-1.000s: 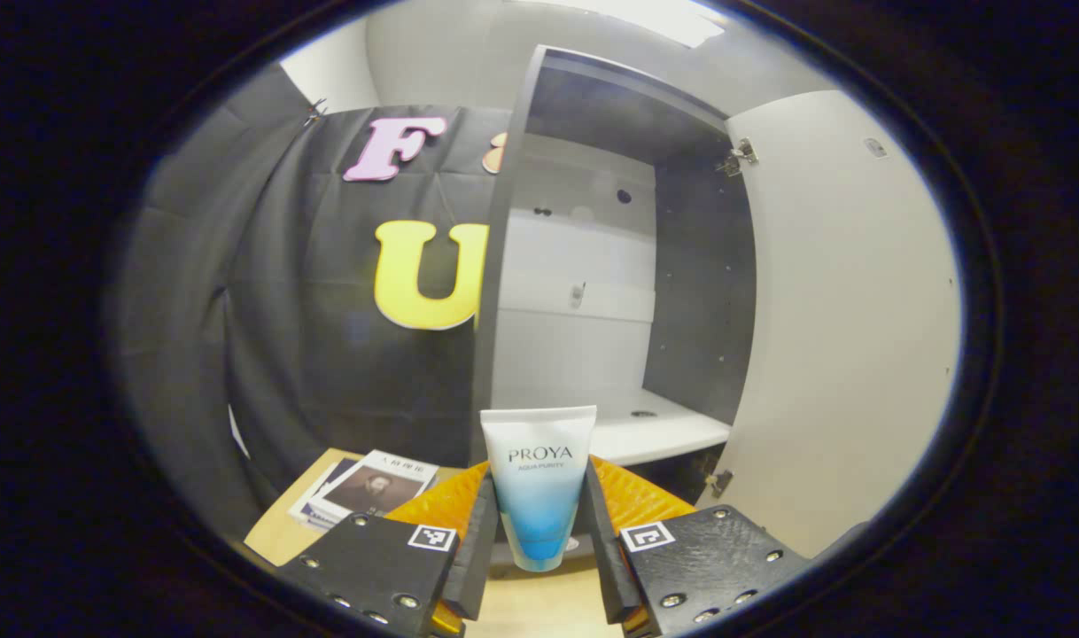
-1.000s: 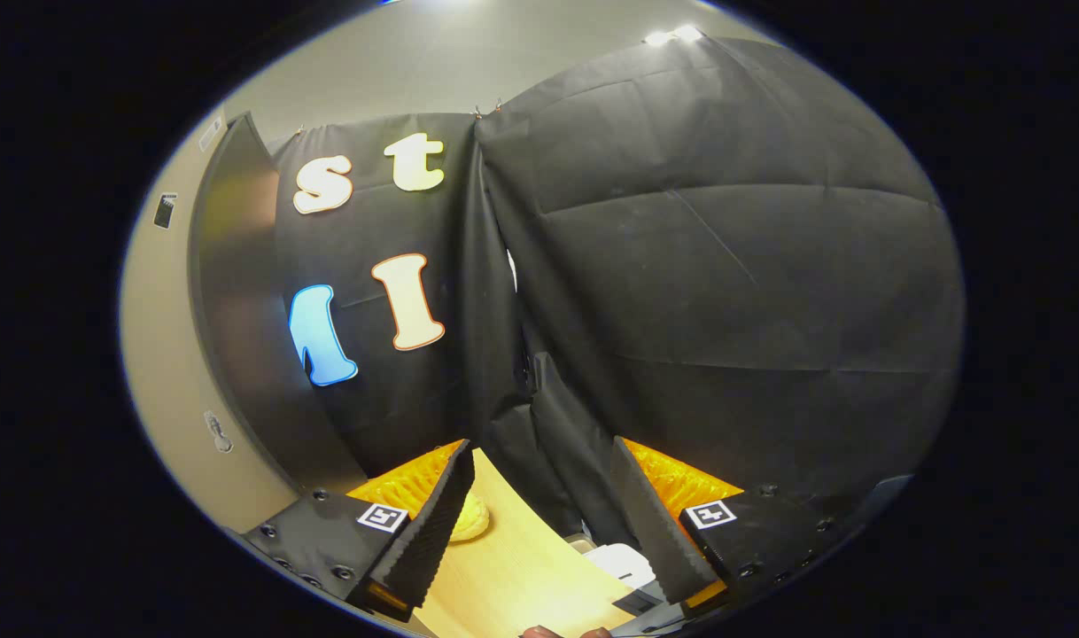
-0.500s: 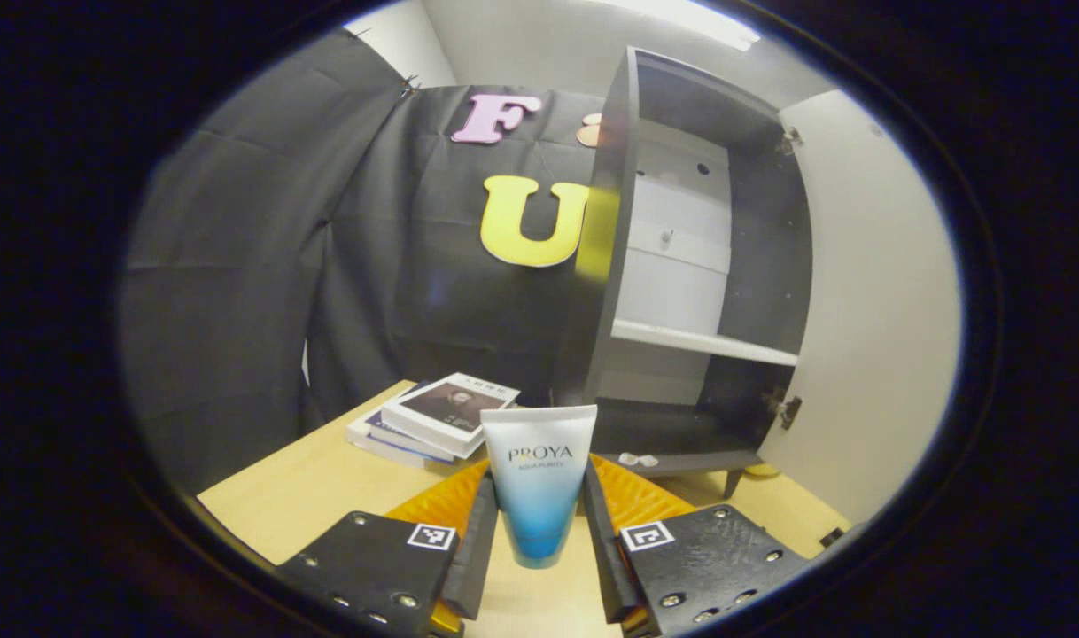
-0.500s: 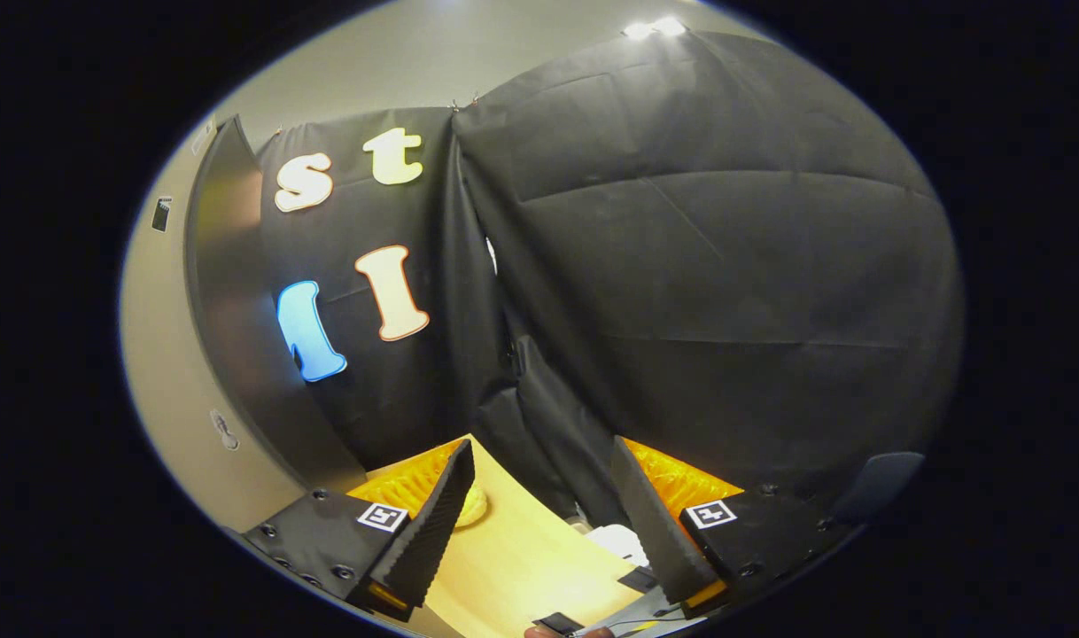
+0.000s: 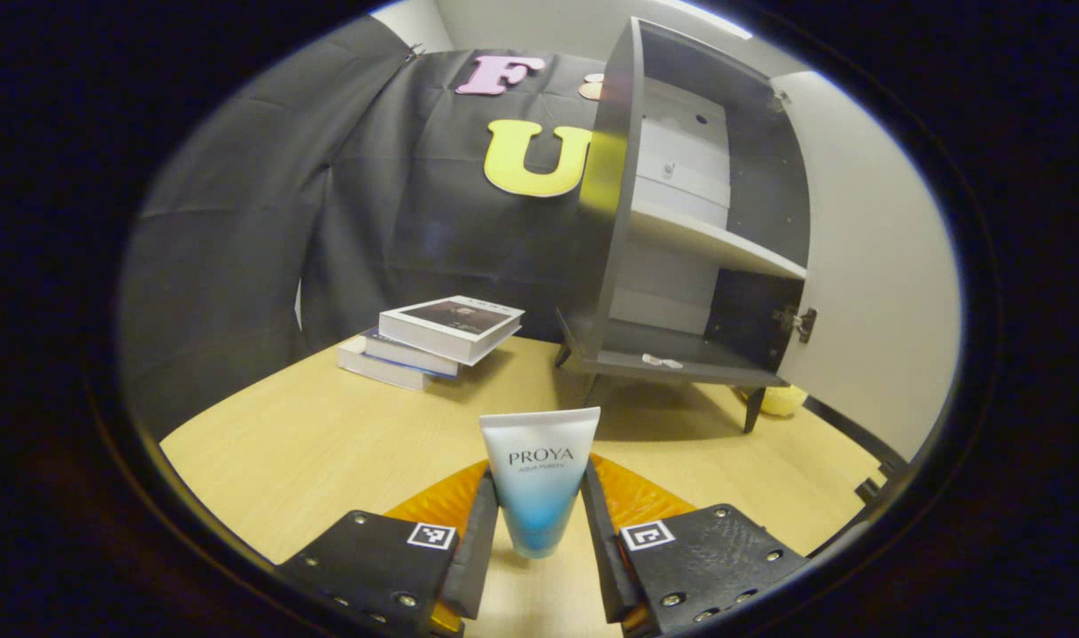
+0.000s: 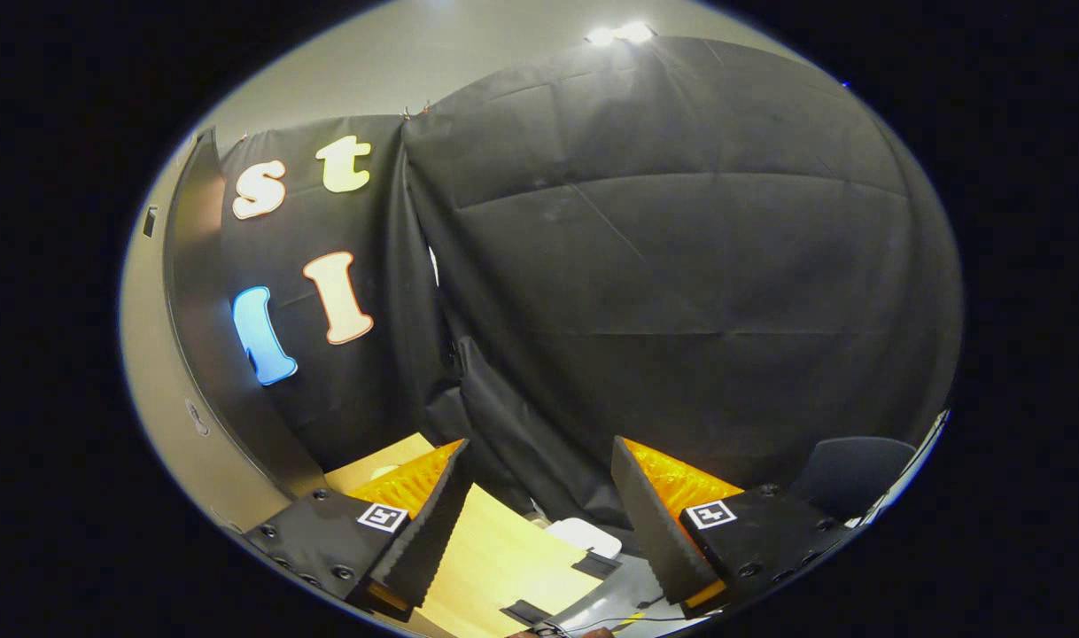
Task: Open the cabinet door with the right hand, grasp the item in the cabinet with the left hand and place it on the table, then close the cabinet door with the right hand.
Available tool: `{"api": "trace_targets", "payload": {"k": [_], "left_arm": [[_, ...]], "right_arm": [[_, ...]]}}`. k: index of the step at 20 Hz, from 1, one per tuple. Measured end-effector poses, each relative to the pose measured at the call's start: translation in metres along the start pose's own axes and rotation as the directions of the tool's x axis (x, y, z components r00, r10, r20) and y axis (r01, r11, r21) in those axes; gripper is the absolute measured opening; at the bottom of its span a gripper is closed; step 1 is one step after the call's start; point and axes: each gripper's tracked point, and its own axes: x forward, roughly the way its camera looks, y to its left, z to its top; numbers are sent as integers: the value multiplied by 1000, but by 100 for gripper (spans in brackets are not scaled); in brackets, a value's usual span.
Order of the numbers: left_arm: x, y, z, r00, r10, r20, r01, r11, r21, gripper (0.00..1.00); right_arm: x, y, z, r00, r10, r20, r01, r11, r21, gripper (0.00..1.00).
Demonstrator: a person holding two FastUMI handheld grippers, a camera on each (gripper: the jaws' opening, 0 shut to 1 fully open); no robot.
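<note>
The left gripper (image 5: pixel 537 523) has its fingers clamped on a tube (image 5: pixel 539 478), one finger pressing each side, so the tube stands upright between them with its flat crimped end up and its blue lower part down at the fingertips. It is held above the bench (image 5: pixel 327 443), and whether its bottom touches the wood I cannot tell. Beyond the fingers and to their right stands the cabinet (image 5: pixel 681 221), its door (image 5: pixel 867 266) swung wide open on the far right; a white shelf (image 5: pixel 717 248) crosses the inside partway up, and a small pale thing lies on the cabinet floor, too small to make out. Under the cabinet, by its right leg, sits a small yellow object (image 5: pixel 780 400). Ahead of the fingers and to their left is a stack of books (image 5: pixel 433 338) on the bench, well apart from the tube. In the right gripper view, the right gripper (image 6: pixel 539 523) has its fingers spread wide apart with nothing between them, hanging over the bench edge (image 6: pixel 486 567). The edge of the door (image 6: pixel 212 354) curves up the left side of that view, clear of the fingers. Past the fingertips a small white thing (image 6: pixel 584 536) lies near the bench edge, against the black cloth.
</note>
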Motion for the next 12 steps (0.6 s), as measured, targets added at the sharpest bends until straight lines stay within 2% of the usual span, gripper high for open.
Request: {"api": "trace_targets", "payload": {"k": [4, 6, 11, 12], "left_arm": [[-4, 2, -21, 1000, -3, -25, 4, 1000, 14, 52], [-5, 3, -28, 999, -10, -39, 11, 999, 36, 53], [-9, -2, -29, 997, -63, -40, 67, 992, 110, 52], [-10, -1, -29, 997, -63, -41, 68, 990, 121, 55]], "right_arm": [[-9, -8, -10, 1000, -28, 5, 29, 997, -72, 98], [-14, -6, -18, 1000, -19, -13, 18, 994, -110, 98], [-21, -4, -27, 1000, -2, -24, 0, 996, -88, 98], [-22, -4, -28, 1000, -1, -25, -1, 997, -80, 98]]}}
